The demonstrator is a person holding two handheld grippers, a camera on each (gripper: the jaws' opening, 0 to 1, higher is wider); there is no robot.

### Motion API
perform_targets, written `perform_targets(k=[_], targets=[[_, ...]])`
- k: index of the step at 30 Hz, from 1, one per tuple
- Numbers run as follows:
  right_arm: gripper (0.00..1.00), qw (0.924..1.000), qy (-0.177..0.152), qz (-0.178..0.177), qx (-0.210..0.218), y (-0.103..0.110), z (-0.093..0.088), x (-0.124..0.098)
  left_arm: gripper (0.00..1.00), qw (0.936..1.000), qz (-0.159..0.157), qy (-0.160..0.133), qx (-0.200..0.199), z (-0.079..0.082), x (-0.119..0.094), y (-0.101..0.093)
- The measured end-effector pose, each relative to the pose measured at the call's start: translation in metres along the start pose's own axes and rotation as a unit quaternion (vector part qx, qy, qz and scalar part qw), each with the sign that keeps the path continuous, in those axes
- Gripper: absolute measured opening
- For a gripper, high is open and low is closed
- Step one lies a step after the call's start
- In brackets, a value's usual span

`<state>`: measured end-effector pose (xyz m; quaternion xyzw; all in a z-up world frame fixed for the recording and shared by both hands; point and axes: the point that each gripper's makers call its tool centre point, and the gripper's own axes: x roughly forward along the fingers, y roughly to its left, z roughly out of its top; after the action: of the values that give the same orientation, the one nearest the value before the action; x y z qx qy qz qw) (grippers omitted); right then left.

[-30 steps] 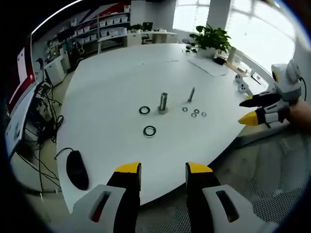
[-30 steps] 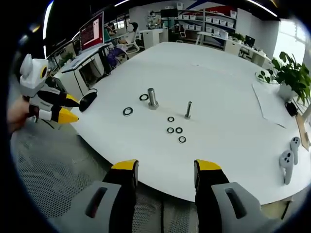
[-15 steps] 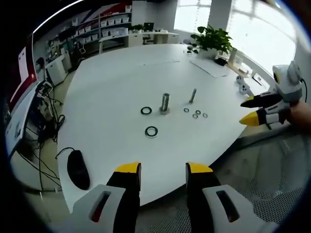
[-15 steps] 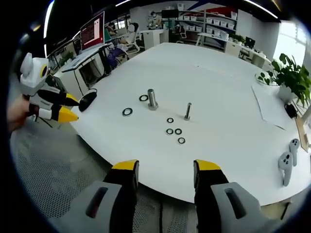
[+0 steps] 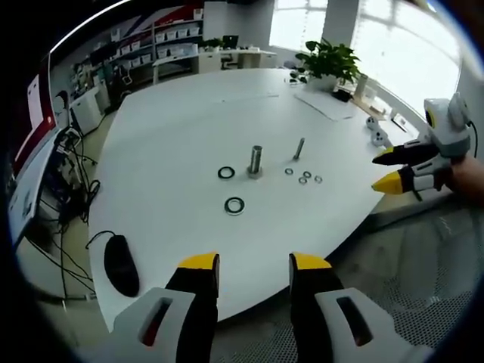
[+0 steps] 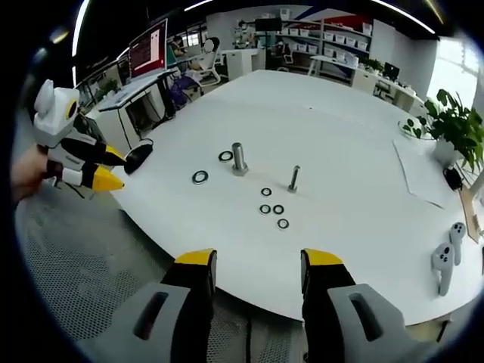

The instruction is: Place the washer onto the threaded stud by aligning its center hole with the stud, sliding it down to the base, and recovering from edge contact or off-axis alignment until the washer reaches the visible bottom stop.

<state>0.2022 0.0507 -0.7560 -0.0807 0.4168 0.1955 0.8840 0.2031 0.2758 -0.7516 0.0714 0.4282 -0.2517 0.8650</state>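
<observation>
Holding both grippers off the table edge, I am keeping left gripper (image 5: 253, 265) and right gripper (image 6: 259, 261) jaws apart, empty; washers (image 6: 272, 209) are lying beside the threaded stud (image 6: 293, 178).

dark washers (image 5: 234, 205) lie flat, apparently loose, near the upright stud (image 5: 255, 162).

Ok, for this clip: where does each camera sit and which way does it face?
Left gripper view: rides the left claw, off the table's edge, facing the thick stud; right claw enters at right.
Right gripper view: rides the right claw, facing the same table from another side; left claw at left.
Shared: both studs, large washers, small washers, potted plant.
</observation>
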Motion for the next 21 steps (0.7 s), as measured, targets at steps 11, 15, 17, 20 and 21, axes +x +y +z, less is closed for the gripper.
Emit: perform_targets(k=[11, 15, 17, 20, 21], targets=[[0.47, 1.0000, -0.006, -0.002, -0.004, -0.0003, 0.0026, -0.0001, 0.35, 1.0000, -0.004, -0.003, 0.003, 0.0016, -0.0007, -0.0022], [0.47, 0.9999, -0.003, -0.003, -0.010, 0.0004, 0.0015, -0.0003, 0.35, 1.0000, -0.005, 0.000, 0.002, -0.0001, 0.0007, -0.0014], [0.47, 0.9999, -0.004, -0.004, -0.012, 0.0002, 0.0024, -0.0004, 0.35, 1.0000, -0.005, 0.001, 0.003, 0.0002, 0.0002, -0.0023], [0.47, 0.9999, -0.005, -0.004, -0.012, -0.0002, 0.0029, -0.0003, 0.35, 1.0000, -0.007, 0.000, 0.003, 0.0006, 0.0001, -0.0029], [0.47, 0.9999, -0.004, -0.003, -0.011, 0.0002, 0.0025, -0.0002, 0.36, 1.0000, -0.007, 0.001, 0.003, 0.0003, 0.0001, -0.0034]])
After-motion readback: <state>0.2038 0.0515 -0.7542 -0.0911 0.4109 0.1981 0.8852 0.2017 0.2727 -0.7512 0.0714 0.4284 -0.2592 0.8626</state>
